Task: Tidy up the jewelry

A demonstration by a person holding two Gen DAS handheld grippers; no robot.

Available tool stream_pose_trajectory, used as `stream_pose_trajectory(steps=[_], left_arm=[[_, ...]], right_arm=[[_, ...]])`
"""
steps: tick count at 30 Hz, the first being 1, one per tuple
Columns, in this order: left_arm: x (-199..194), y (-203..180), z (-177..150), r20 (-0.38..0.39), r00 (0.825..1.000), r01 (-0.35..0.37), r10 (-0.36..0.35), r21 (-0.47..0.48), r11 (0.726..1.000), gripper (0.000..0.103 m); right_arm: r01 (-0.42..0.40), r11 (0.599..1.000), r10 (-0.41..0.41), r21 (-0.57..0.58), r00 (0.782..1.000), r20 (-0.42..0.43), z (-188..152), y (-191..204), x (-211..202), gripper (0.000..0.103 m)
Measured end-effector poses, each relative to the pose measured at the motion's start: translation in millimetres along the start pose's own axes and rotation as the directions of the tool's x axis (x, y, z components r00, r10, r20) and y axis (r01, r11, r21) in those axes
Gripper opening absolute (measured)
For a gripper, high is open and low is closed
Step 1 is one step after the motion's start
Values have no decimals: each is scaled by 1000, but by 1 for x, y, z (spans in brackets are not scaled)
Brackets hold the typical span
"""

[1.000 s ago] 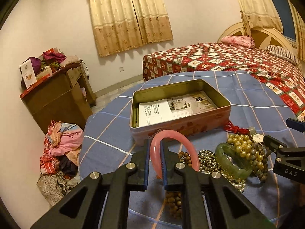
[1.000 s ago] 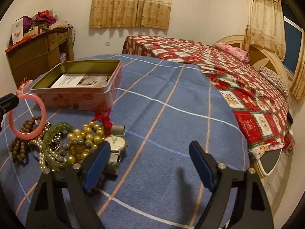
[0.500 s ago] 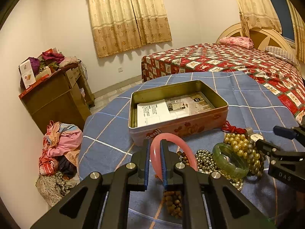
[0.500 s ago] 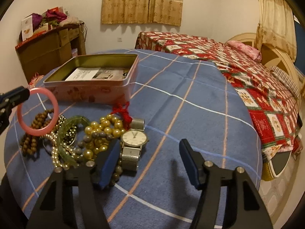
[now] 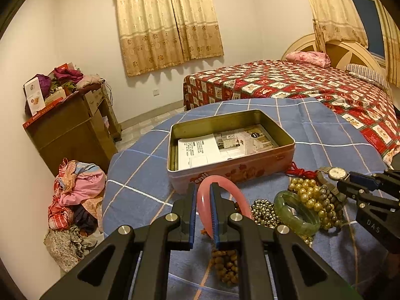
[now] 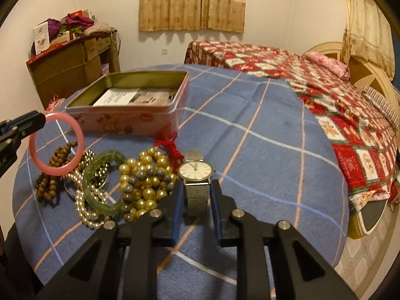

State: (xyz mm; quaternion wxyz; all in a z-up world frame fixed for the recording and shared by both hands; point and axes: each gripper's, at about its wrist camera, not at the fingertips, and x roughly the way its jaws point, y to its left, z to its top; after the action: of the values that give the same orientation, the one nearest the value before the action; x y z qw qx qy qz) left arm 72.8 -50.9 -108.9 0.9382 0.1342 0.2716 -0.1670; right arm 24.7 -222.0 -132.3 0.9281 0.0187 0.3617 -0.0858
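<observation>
My left gripper [image 5: 202, 187] is shut on a pink bangle [image 5: 233, 187], held upright just above the blue checked table, in front of an open pink tin [image 5: 225, 172] lined with papers. In the right wrist view the pink bangle [image 6: 56, 172] hangs at the far left. My right gripper [image 6: 197, 187] is closing, and the mesh strap of a silver watch [image 6: 196, 171] lies between its pads with a thin gap on each side. Left of the watch lie gold beads [image 6: 145, 175], a green bangle [image 6: 91, 170], pearls [image 6: 82, 207] and brown wooden beads [image 6: 57, 155].
A bed with a red patterned cover [image 6: 325, 95] stands close to the table's far right edge. A wooden cabinet [image 5: 70, 130] piled with things is at the left wall, with a heap of clothes [image 5: 75, 200] on the floor beside the table.
The right gripper's jaws have narrowed from wide apart to just outside the watch strap, and it has tipped down over the watch. The left gripper holds the pink bangle as before.
</observation>
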Motion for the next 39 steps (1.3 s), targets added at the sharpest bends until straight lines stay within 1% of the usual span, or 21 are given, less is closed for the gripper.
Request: stream_pose_trajectory(steps=[3,9,13,14,15,18,20,22,23,25,28,29,30,31,32,33,34,37,39], left_arm=[[-1,2,2,4,1000,-3,3,-3,1000,10],[-7,8,11,23,999,-41,41,-2,999,10],[-11,13,19,41,997,-61,62,-5,998,8],[-12,14,21,45,997,-65,65,-7,998,8],[-13,16,25,51,996,-68,68,-9,998,1],[-13,17,32,64,996,-68,68,-3,998,0],[-11,19,39,62,997,-48,48,-9,999,0],[-9,20,43,60,997,-43,44,-10,999,0],[-8,23,44,61,997,-44,45,-18,999,0],[-5,31,44,50,998,-22,25,-45,999,0],[9,38,34,2,999,-54,54,-59,997,1],[13,41,31,-16,998,-60,59,-69,996,5],[21,44,26,-49,997,-69,66,-83,994,23],[25,45,21,-69,995,-77,71,-93,993,38],[28,47,16,-80,994,-89,81,-105,991,70],[29,46,11,-72,992,-111,104,-109,988,84],[29,45,8,-64,992,-113,107,-104,988,84],[32,39,8,-83,992,-103,96,-84,991,84],[28,33,8,-76,995,-76,70,-86,993,84]], right_arm=[[10,1000,-10,-17,1000,19,3,3,-4,23],[48,997,-44,-61,997,64,11,9,-13,22],[55,996,-48,-74,994,94,21,11,-20,22],[59,995,-51,-78,994,102,23,11,-21,22],[61,995,-51,-83,992,112,27,12,-23,22],[51,995,-40,-84,991,129,35,12,-26,22],[44,995,-32,-88,990,137,41,13,-27,22],[46,994,-32,-95,989,144,43,13,-27,22],[49,994,-35,-95,988,148,45,13,-26,22],[50,995,-36,-87,988,150,46,11,-27,22],[45,995,-32,-87,990,141,42,11,-24,22],[42,995,-29,-88,990,137,40,12,-23,22],[38,995,-26,-88,991,131,38,12,-21,22],[33,996,-22,-86,992,126,36,12,-20,22],[27,996,-17,-83,993,121,33,12,-19,22],[21,997,-12,-81,993,115,31,12,-18,22],[19,997,-10,-81,994,112,29,12,-17,22],[14,997,-7,-72,995,103,26,10,-14,22],[13,998,-6,-67,995,104,25,9,-15,22]])
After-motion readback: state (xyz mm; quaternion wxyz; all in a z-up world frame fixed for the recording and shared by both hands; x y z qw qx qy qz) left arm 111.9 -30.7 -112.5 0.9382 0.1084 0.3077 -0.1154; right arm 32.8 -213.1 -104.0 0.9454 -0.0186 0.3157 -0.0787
